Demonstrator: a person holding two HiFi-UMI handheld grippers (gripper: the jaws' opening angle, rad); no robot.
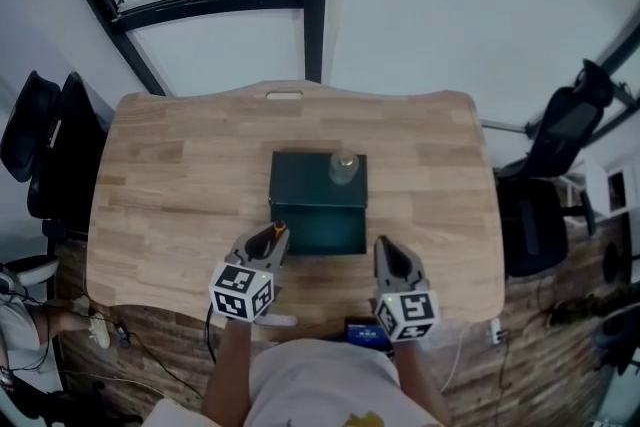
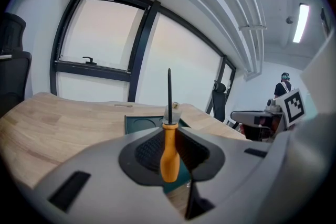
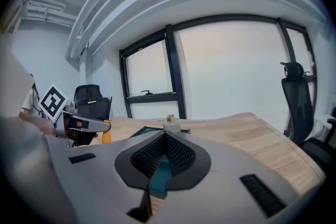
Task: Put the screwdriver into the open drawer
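An orange-handled screwdriver (image 2: 169, 152) stands upright between my left gripper's (image 2: 169, 157) jaws, its dark shaft pointing up. In the head view the left gripper (image 1: 275, 235) hovers at the near left corner of a dark green drawer box (image 1: 300, 180) in the middle of the wooden table (image 1: 180, 185). The teal drawer (image 1: 325, 230) is pulled out toward me. My right gripper (image 1: 385, 253) hangs near the drawer's right front corner, and in its own view the right gripper (image 3: 165, 157) is shut with nothing in it. The box (image 3: 142, 131) lies ahead.
A small glass bottle (image 1: 344, 167) stands on top of the box, at the right rear. Black office chairs (image 1: 45, 150) flank the table on both sides. A dark phone-like device (image 1: 365, 330) lies at the near table edge. Windows fill the far wall.
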